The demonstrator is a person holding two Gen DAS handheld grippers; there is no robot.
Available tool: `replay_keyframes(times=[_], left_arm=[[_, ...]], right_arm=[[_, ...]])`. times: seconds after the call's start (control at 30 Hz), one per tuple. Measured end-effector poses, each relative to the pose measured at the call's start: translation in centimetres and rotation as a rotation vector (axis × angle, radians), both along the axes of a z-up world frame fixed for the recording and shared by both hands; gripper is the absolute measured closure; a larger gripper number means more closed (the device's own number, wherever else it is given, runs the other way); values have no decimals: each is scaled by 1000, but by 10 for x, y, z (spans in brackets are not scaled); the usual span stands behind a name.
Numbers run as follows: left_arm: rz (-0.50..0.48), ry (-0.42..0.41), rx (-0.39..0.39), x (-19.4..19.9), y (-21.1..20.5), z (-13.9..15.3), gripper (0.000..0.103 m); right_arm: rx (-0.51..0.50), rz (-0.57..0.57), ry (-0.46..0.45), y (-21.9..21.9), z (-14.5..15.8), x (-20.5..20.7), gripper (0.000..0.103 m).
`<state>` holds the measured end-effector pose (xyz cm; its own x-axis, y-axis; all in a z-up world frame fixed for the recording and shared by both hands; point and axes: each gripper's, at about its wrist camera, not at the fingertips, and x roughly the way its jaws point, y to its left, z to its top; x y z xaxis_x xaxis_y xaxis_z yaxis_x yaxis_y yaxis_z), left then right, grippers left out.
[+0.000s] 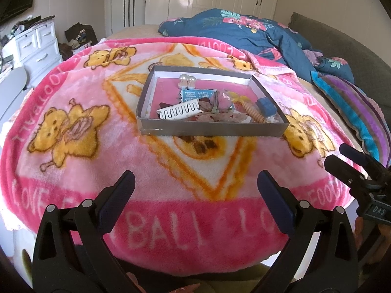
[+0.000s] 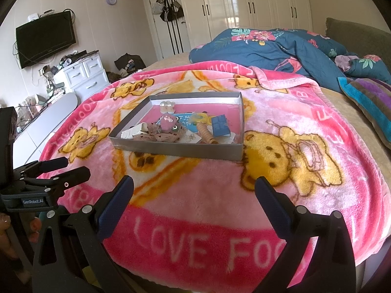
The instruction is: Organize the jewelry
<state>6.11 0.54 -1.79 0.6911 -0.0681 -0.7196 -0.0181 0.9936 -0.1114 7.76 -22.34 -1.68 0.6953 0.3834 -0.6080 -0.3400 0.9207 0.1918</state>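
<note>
A shallow grey box point(image 1: 210, 131) with a pink floor sits on a pink bear-print blanket point(image 1: 73, 97); it also shows in the right wrist view point(image 2: 176, 150). It holds jumbled accessories: a white hair claw point(image 1: 179, 111), a small blue box point(image 1: 266, 106), an orange spiral tie point(image 1: 254, 113), a clear pearl piece point(image 1: 187, 80) and brown fabric scrunchies point(image 1: 220, 116). My left gripper point(image 1: 195, 183) is open and empty, well short of the box. My right gripper point(image 2: 194, 188) is open and empty, also short of it. Each gripper shows in the other's view.
A dark blue floral quilt point(image 2: 281, 46) lies bunched at the far side of the bed. A striped pillow point(image 2: 369, 100) lies at the right. A white drawer unit point(image 2: 83, 75), a wall TV point(image 2: 45, 39) and wardrobes point(image 2: 244, 2) stand beyond the bed.
</note>
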Motion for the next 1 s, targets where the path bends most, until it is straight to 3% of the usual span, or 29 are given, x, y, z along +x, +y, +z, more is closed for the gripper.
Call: replay_keyframes(times=[0.27,0.5,0.73,0.83,0.9,1.0], left_arm=[[2,15,2,1,10,-7,9],[61,49,41,9,20,-11,9],[142,60,1,26,53,-14,9],[237,100,-23,49,91,-18,9],[330,119,-40,73,133,-20,9],[443,123,31,109,178,-23,9]], right_arm=[[-10,2,12,4,-3,0,4],[-19,-6,33,3,-10,12,4],[-11,-75,77,-15,-18,36,4],[12,-159,101,-47,-24,68,4],[-18,-276,114,-87,-33,106,4],[-97,-452,159,-146,-53,166,4]])
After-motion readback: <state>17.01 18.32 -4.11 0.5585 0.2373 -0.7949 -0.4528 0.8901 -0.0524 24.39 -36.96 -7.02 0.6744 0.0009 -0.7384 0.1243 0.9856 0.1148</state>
